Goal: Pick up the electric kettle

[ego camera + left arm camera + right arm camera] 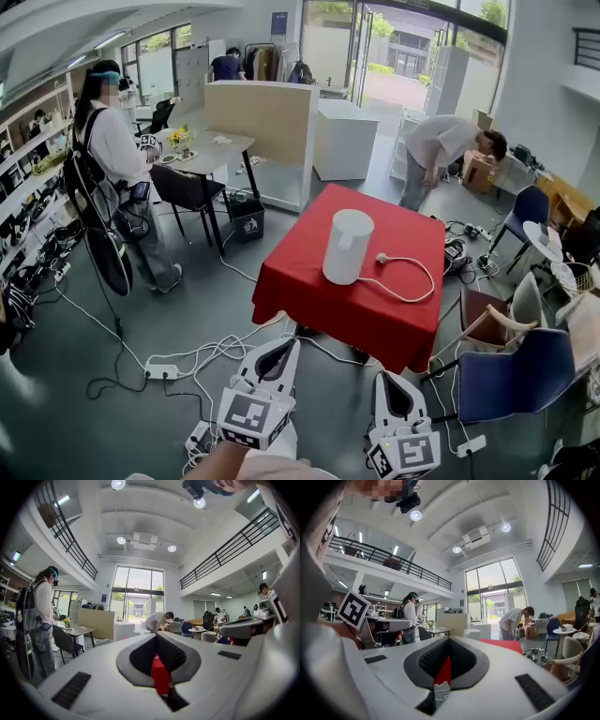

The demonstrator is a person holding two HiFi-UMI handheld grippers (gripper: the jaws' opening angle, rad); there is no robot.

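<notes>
Head view shows the white electric kettle [347,246] standing on the red-clothed bench [302,281]. Your left tongs [280,347] and right tongs [392,381] are closed, empty and well short of it. You still have to approach, grip and lift.

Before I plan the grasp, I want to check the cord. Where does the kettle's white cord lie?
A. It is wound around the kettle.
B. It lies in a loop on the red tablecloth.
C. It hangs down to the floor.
B: the cord loops on the tablecloth beside the kettle.
</notes>
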